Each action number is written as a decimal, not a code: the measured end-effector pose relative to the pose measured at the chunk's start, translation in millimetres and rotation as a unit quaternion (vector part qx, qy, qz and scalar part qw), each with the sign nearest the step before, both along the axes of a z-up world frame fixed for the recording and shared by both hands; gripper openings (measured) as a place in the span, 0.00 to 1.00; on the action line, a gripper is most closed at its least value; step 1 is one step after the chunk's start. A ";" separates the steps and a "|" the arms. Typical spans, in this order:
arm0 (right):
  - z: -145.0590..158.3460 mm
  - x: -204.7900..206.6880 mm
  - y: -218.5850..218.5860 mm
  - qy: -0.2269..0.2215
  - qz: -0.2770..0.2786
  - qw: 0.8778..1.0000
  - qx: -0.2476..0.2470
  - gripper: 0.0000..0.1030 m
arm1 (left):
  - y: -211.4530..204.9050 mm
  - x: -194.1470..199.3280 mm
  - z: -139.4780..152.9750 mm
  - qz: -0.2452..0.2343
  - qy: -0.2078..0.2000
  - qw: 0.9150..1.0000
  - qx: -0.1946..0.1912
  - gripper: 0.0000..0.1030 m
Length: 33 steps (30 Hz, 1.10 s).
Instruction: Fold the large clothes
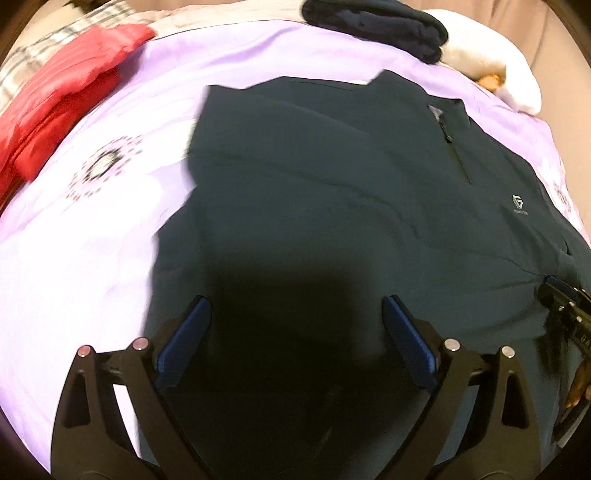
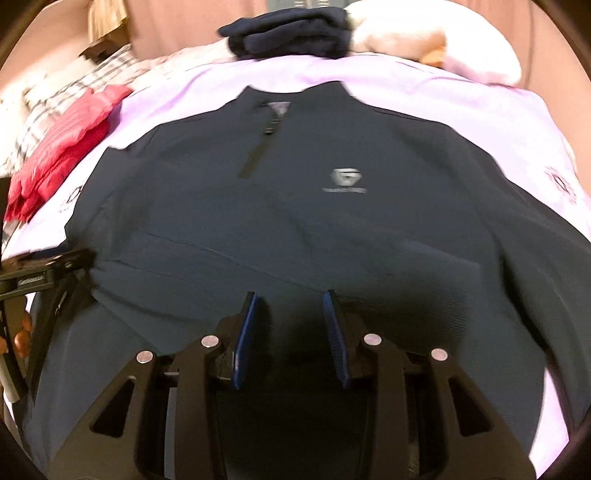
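A dark blue-green zip-neck jacket lies front up on a lilac bedsheet, its collar pointing away and a grey chest logo showing. My left gripper hovers over the jacket's lower left part, its jaws wide apart and empty. In the right wrist view the jacket fills the middle. My right gripper is over its lower front with the pads a narrow gap apart and no fabric pinched. Each gripper shows in the other's view: the right gripper at the right edge, the left gripper at the left edge.
A red puffer garment lies at the bed's left. A folded navy garment and a white plush sit at the back. Plaid cloth lies at the far left. Fingers of a hand hold the left gripper.
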State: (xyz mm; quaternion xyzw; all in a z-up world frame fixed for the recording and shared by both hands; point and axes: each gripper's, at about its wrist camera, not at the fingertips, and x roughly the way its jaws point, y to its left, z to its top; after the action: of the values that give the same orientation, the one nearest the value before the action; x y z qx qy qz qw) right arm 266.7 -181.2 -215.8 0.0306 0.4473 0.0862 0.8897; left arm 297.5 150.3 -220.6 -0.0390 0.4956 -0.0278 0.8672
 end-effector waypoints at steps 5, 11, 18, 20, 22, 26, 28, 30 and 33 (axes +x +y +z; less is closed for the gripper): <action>14.2 -27.5 -15.5 -0.018 -0.024 0.999 -0.017 0.43 | 18.6 -43.5 13.1 0.012 -0.012 1.000 -0.026 0.93; 31.4 -69.9 -39.4 -0.028 -0.052 0.998 0.010 0.47 | 29.0 -102.4 28.5 0.024 -0.020 0.998 -0.052 0.96; 38.1 -119.7 -47.8 -0.024 -0.061 0.997 0.040 0.56 | 24.9 -156.5 39.6 0.028 -0.016 0.997 -0.068 0.98; 38.3 -133.6 -50.1 -0.020 -0.063 0.996 0.052 0.56 | 22.4 -168.2 44.0 0.028 -0.018 0.997 -0.064 0.98; 38.5 -143.1 -52.4 -0.018 -0.068 0.995 0.065 0.61 | 21.1 -179.0 47.5 0.028 -0.019 0.997 -0.065 0.98; 39.9 -159.8 -60.8 -0.016 -0.080 0.992 0.098 0.64 | 16.1 -199.9 52.5 0.022 -0.017 0.996 -0.082 0.98; 40.7 -165.9 -65.4 -0.015 -0.085 0.990 0.111 0.66 | 14.7 -207.1 53.9 0.022 -0.019 0.996 -0.088 0.98; 41.9 -170.3 -68.1 -0.013 -0.086 0.989 0.119 0.69 | 12.4 -214.4 55.6 0.021 -0.019 0.995 -0.091 0.98; 43.8 -174.8 -69.4 -0.010 -0.082 0.988 0.132 0.70 | 9.5 -221.4 58.4 0.020 -0.022 0.995 -0.092 0.98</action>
State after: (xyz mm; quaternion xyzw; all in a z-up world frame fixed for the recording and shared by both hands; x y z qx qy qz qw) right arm 91.9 -250.6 -172.0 0.1828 0.4188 0.0717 0.8866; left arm 76.0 159.9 -162.3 -0.1277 0.4711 -0.0572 0.8709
